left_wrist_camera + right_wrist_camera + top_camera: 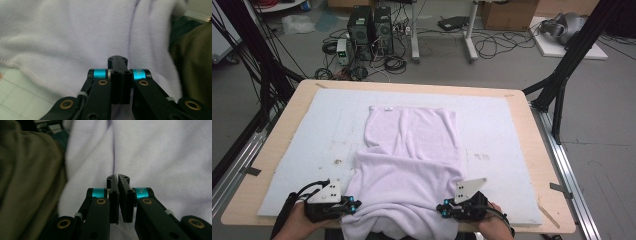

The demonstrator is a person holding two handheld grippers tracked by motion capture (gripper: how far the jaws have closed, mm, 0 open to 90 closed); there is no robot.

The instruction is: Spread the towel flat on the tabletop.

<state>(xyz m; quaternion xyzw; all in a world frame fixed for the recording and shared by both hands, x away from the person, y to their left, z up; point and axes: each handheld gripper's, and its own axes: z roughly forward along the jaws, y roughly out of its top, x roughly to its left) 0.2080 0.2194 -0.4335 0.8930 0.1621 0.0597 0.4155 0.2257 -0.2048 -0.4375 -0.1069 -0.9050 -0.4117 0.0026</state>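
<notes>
Now both tongs, left (353, 205) and right (441, 208), pressed together, flank the towel's (412, 150) near edge; its length runs away across the bench (532, 145).

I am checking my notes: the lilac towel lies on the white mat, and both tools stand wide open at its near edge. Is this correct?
Not quite: the tools are not open. The left tool and the right tool both have their jaws closed together, as each gripper view shows. The lilac towel does lie on the white mat, with both tools at its near edge.

A wooden table (542, 165) carries a pale foam mat (312, 130), a lilac towel (412, 155) upon it.
</notes>
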